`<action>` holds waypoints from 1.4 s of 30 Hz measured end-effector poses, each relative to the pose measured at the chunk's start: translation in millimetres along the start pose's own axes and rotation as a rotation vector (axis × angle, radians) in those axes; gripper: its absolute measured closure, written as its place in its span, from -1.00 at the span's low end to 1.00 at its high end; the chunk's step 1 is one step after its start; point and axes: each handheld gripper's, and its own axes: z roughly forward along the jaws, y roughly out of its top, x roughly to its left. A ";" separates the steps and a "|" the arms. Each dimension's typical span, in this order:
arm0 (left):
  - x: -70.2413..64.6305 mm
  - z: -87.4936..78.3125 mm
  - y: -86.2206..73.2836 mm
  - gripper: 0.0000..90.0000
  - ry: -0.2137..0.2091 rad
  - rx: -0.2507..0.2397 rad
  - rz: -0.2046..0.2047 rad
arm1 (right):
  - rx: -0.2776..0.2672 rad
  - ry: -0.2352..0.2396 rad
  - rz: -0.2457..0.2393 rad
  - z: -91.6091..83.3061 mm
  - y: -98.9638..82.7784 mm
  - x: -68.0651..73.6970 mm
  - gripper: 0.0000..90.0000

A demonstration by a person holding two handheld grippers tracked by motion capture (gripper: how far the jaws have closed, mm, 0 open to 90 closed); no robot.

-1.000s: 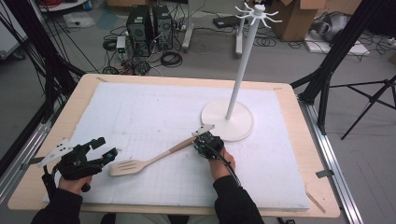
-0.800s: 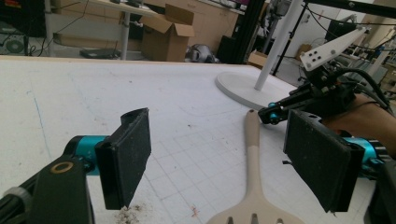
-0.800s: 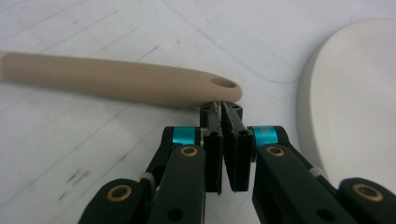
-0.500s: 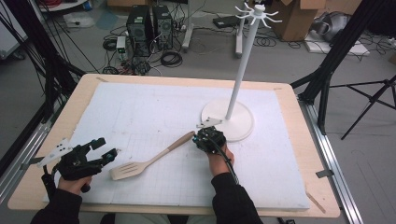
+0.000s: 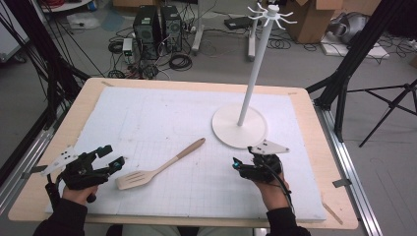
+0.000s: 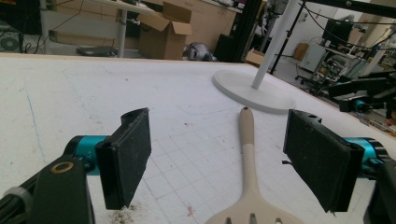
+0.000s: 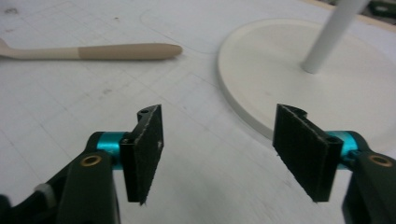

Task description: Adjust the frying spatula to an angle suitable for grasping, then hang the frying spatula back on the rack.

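Pale wooden slotted spatula (image 5: 160, 164) lies free mid-bench; my left gripper (image 5: 114, 158) and right gripper (image 5: 242, 163) gape empty; next, I judge, a handle grasp.

**Materials and Surface Finish**

The table (image 5: 314, 105) has a pale wood-look edge with a matt finish. A white mat (image 5: 147, 123) covers it; the surface is matt, printed with a faint grid, and marked with scuffs and dark specks. The spatula (image 5: 160, 166) appears wooden, smooth and matt, with a paler slotted blade and a slightly darker tan handle end. The stand (image 5: 239, 125) has a smooth white disc base and pole with a low satin sheen, probably painted metal or plastic. The left gripper (image 6: 217, 161) and right gripper (image 7: 231, 151) carry black jaw pads with a rough, grainy matt texture, mounted on glossy teal anodised-looking metal and black plastic-looking bodies.
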 end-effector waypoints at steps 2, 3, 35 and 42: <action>-0.2 0.6 0.5 -0.48 -0.005 -0.001 0.004 | -0.030 -0.005 0.018 -8.8 -10.8 -5.5 -0.41; -0.5 1.3 0.7 -0.48 -0.006 -0.002 0.003 | -0.037 -0.008 0.025 -11.8 -15.4 -8.2 -0.45; -5.9 9.6 1.2 -0.46 -0.029 0.023 0.022 | -0.091 -0.055 0.045 -27.0 -23.0 -19.1 -0.54; -8.3 12.2 5.5 -0.38 -0.017 0.081 0.069 | -0.082 -0.057 0.056 -27.4 -24.4 -18.5 -0.54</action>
